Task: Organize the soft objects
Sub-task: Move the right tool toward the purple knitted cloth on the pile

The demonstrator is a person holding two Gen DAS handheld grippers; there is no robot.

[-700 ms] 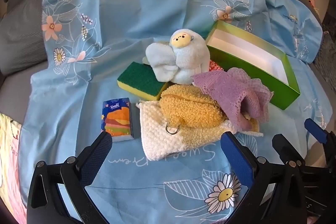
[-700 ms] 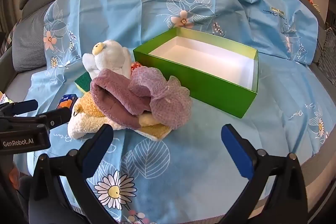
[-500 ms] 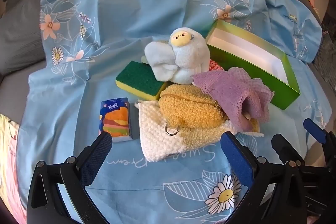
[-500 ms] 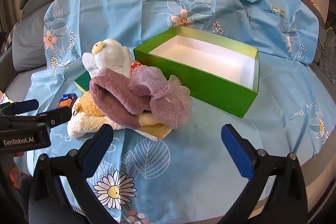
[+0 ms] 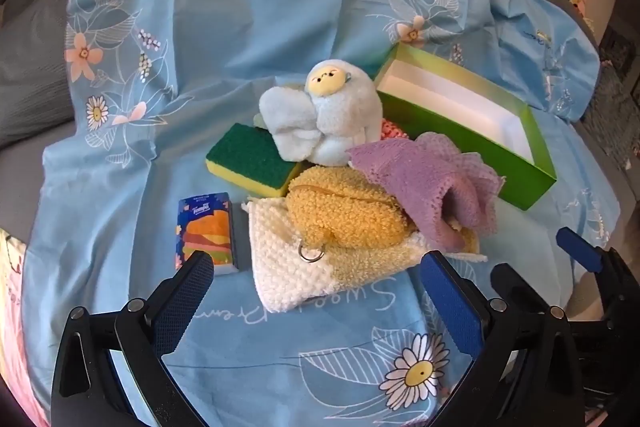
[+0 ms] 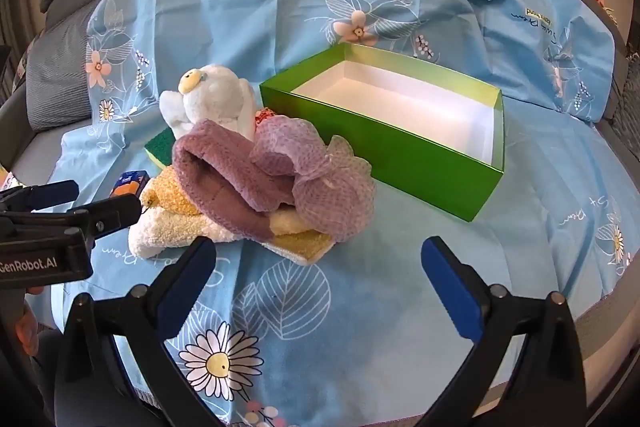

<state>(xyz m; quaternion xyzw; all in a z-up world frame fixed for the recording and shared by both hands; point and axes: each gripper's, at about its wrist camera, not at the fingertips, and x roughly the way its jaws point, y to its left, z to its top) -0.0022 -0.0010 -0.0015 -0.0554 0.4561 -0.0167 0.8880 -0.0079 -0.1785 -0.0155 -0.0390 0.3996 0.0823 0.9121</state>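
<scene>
Left wrist view: the left claw (image 5: pixel 316 291) stands wide and empty above the blue sheet (image 5: pixel 240 27). Ahead lies the heap: white plush toy (image 5: pixel 332 119), green sponge (image 5: pixel 252 157), yellow fuzzy pouch (image 5: pixel 344 215) on a white knitted cloth (image 5: pixel 280 267), purple cloth (image 5: pixel 424 179), and a tissue pack (image 5: pixel 206 229) apart to the left. All look light and yielding; the pouch's bulging middle offers the firmest hold, and its metal ring (image 5: pixel 311 251) may snag.

Right wrist view: the right claw (image 6: pixel 318 263) is likewise wide, holding nothing. The purple cloth (image 6: pixel 240 171) drapes over the heap, loose and likely to trail if pinched at an edge. The green box (image 6: pixel 384 143) sits empty just beside the heap.
</scene>
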